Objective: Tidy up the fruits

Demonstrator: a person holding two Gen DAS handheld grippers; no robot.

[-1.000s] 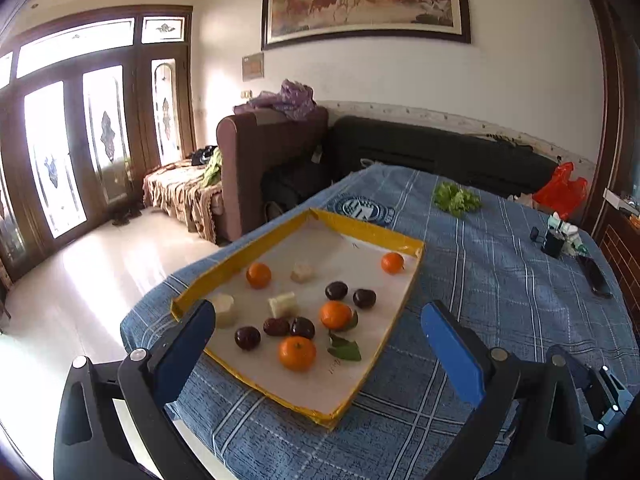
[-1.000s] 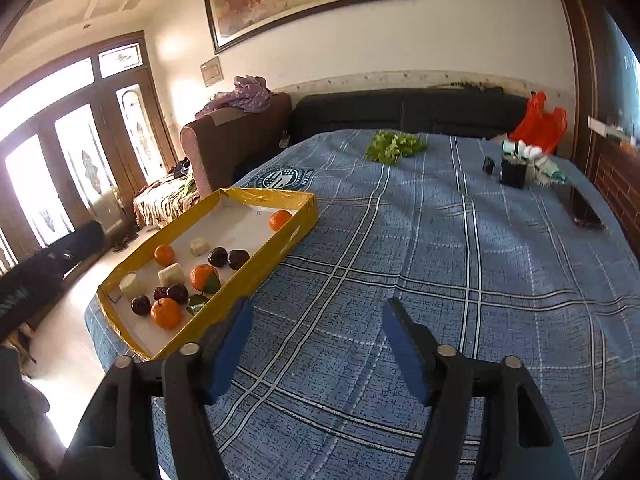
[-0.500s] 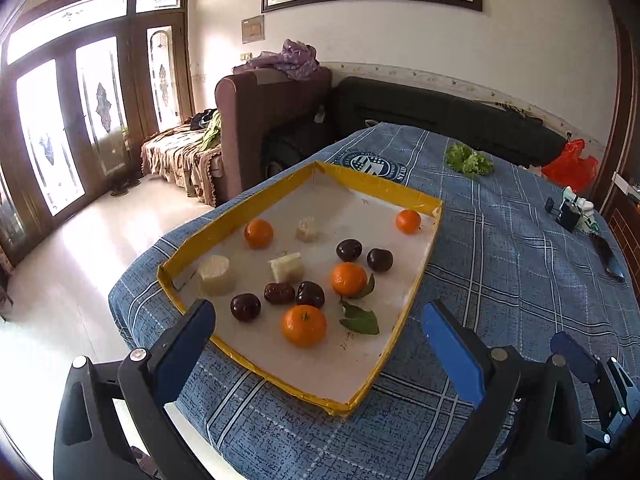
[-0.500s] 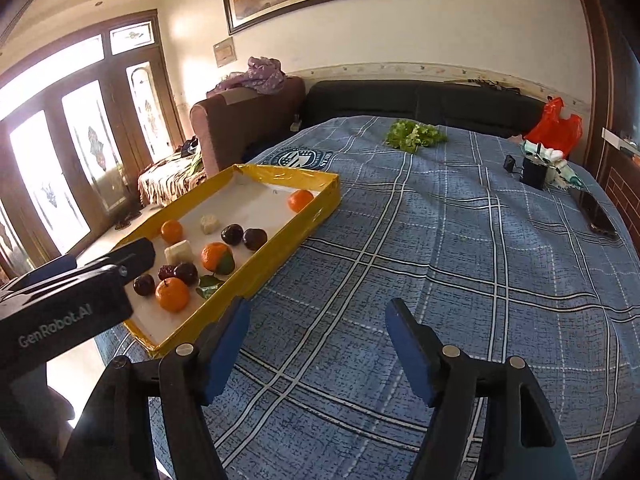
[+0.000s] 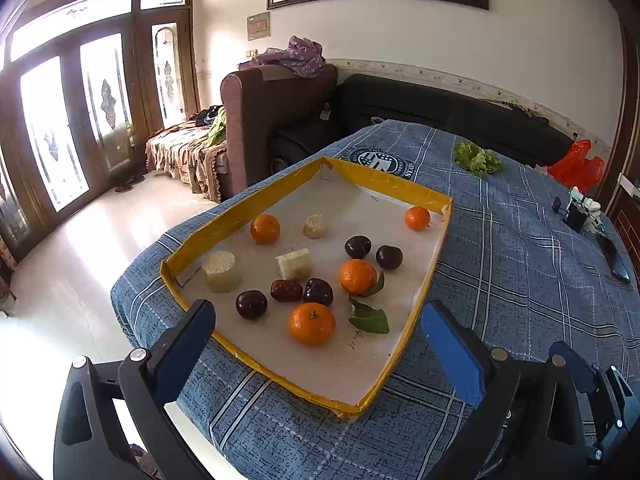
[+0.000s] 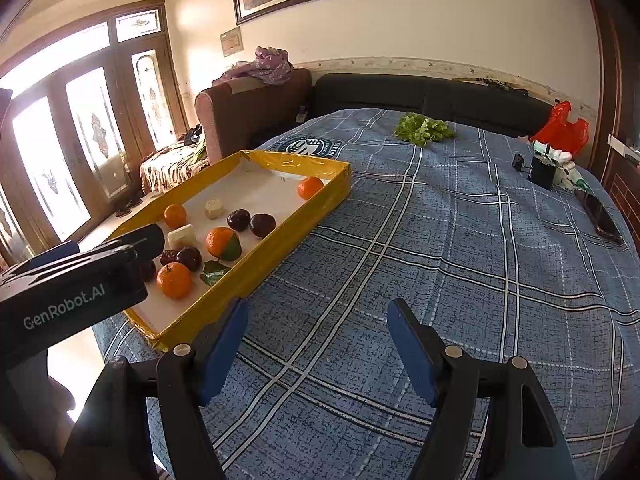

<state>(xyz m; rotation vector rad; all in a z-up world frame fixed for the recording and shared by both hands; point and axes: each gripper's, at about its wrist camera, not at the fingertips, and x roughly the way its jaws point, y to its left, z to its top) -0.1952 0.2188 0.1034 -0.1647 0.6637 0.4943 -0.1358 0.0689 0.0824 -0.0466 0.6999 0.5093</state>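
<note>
A shallow tray with a yellow rim [image 5: 384, 184] lies on the blue checked cloth [image 6: 440, 264]. It holds several oranges, such as the nearest orange [image 5: 312, 323], several dark plums [image 5: 251, 304], a reddish date [image 5: 285, 290], pale cut pieces [image 5: 221, 271] and loose green leaves [image 5: 368, 316]. My left gripper [image 5: 316, 316] hovers open over the tray's near edge, its blue pads [image 5: 448, 344] straddling the near corner and holding nothing. My right gripper [image 6: 318, 308] is over bare cloth to the right of the tray. Its jaws are opening, with nothing between them.
Green lettuce [image 6: 424, 130] lies at the far side of the cloth. At the far right are a red bag [image 6: 560, 128], a small black box [image 6: 542, 170] and a phone [image 6: 602, 218]. The table edge drops to the floor left of the tray. A sofa stands behind.
Both grippers sank and drew nearer to the tray, which now looks larger. The left gripper's body has come into the right wrist view at the left. The right jaws stand slightly wider.
</note>
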